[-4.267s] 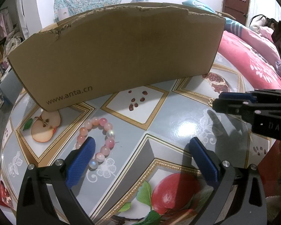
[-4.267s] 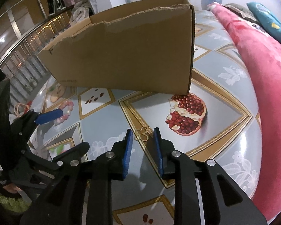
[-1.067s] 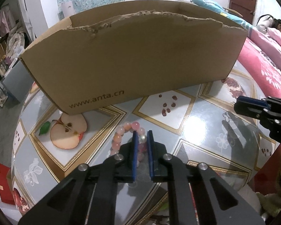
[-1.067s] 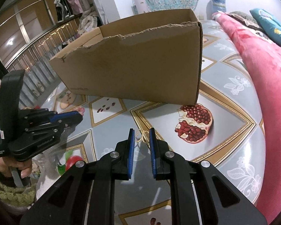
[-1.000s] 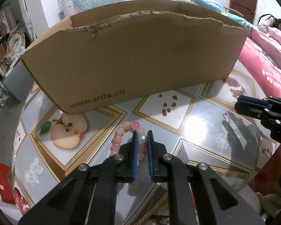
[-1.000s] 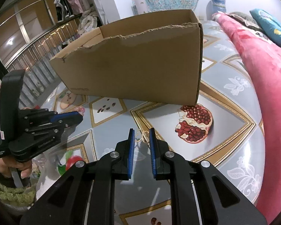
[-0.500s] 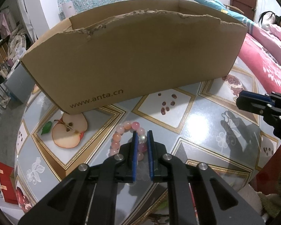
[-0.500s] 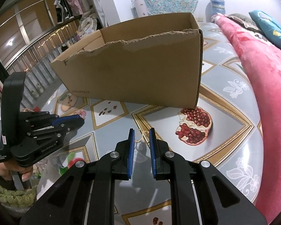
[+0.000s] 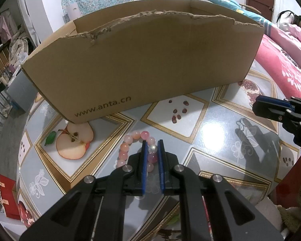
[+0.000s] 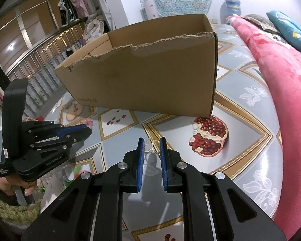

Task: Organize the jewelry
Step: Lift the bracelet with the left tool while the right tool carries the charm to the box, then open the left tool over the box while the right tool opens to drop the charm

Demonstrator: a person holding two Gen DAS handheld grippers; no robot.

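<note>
- Pink and white beads of the bracelet lie in a loop on the bench, at about six o'clock from the cardboard box, near its front wall.
- We see our left tool clenched on the bracelet's right side, several beads sitting between its blue pads.
- Gold wire of a small clover-shaped piece of jewelry shows between the tips of our right tool; its narrow jaws are grasping it.
- That piece sits at about nine o'clock from the printed pomegranate, close beside it.
- From the right wrist view, the left tool is at about nine o'clock, held by a hand in a green knitted sleeve.
- We see a pink blanket along the bench's three o'clock edge.
</note>
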